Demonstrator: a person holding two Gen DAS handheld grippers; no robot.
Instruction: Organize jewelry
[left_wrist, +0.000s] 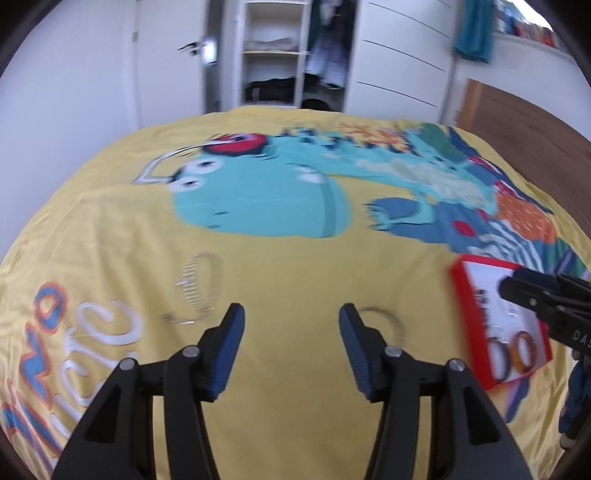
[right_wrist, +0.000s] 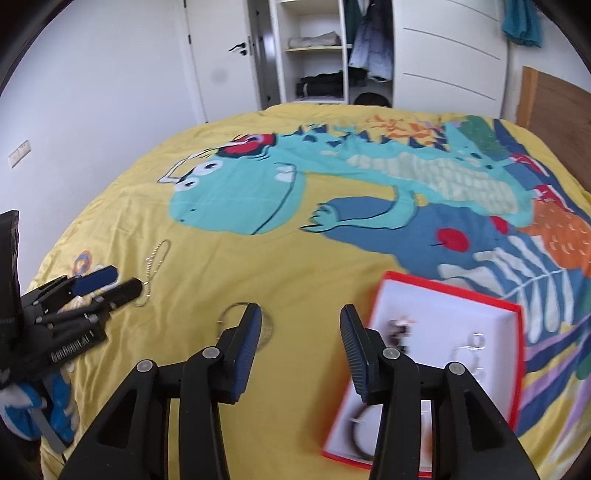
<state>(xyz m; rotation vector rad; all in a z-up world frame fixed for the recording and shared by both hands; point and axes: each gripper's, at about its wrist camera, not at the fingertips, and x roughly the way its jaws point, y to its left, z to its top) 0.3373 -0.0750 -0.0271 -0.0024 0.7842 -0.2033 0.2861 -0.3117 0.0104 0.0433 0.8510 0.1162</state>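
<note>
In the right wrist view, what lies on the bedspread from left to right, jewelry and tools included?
Left tool → thin chain → wire hoop bangle → right tool → red-rimmed box with jewelry inside.

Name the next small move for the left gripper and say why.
Probably ease the left gripper forward and right over the thin hoop. Its jaws stand open and empty, the hoop lies loose on the yellow bedspread beside the right fingertip, outside the red box.
</note>
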